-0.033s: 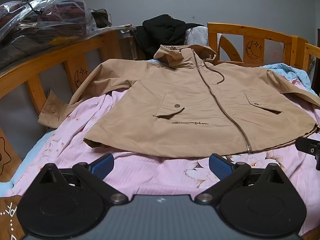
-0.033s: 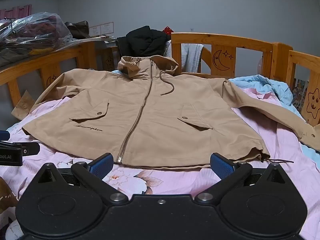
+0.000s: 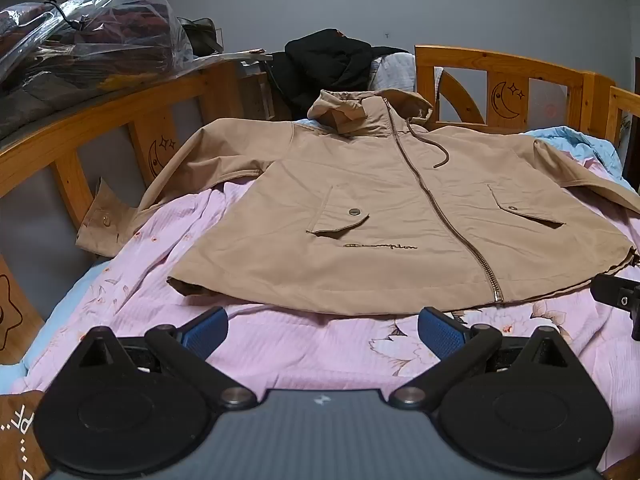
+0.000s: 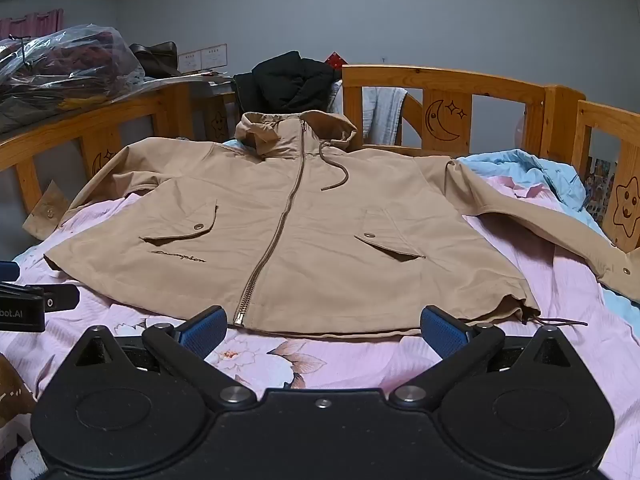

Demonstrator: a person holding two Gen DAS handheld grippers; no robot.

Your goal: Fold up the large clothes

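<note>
We see a tan zip-front hooded jacket (image 3: 384, 216) spread flat, front up, on a pink floral bedsheet (image 3: 312, 344), its zipper closed and both sleeves stretched outward. One cuff hangs over the bed's edge by the orange wooden bed rail with carved moons and stars (image 3: 508, 92); the other sleeve runs off toward a rumpled light blue blanket (image 4: 528, 172). Behind the hood a black garment (image 4: 288, 80) is heaped, with a pale grey cloth draped on the rail beside it. A clear plastic bag of dark clothes (image 3: 88, 40) sits on a ledge beyond the side rail.

The embroidered chest lettering is too small for us to read surely.

Our left gripper (image 3: 320, 332) and right gripper (image 4: 324, 330) hover just short of the hem, tilted down toward it, jaws spread wide with nothing between them. Each gripper's edge peeks into the other's view.
</note>
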